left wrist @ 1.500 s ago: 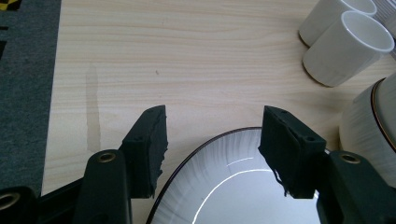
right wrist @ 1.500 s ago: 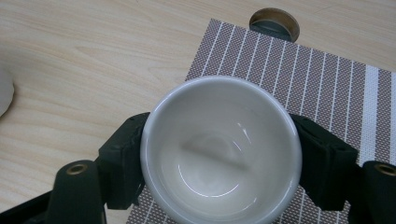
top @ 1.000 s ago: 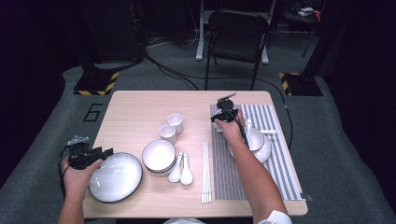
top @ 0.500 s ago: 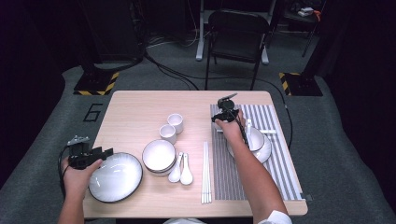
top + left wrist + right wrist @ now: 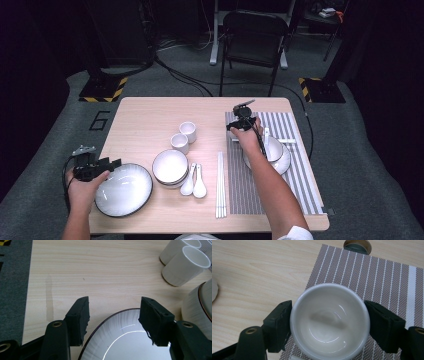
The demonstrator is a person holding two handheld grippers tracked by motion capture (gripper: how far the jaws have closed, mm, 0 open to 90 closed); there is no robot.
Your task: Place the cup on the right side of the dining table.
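Right hand-held gripper [image 5: 328, 325] clamps a small white cup [image 5: 330, 321]: both black jaws press the cup's rim from opposite sides, mouth up, inside bare. The cup sits over the near-left corner of a striped placemat [image 5: 384, 277], half above the mat and half above the bare wood of the desk [image 5: 257, 270]; whether its base rests on the mat or hangs just clear, cannot tell. In the high view this hand-held gripper [image 5: 239, 121] is at the mat's far-left part, with a white bowl on a plate [image 5: 276, 150] just behind the hand. Left hand-held gripper [image 5: 113, 322] has its jaws spread wide and pinches nothing; the far rim of a large grey plate [image 5: 125, 340] lies below and between the jaws, not touched by either pad. Ahead and to its right stand two white cups [image 5: 183, 265], side by side, and at the right edge is a stack of bowls [image 5: 200, 305].
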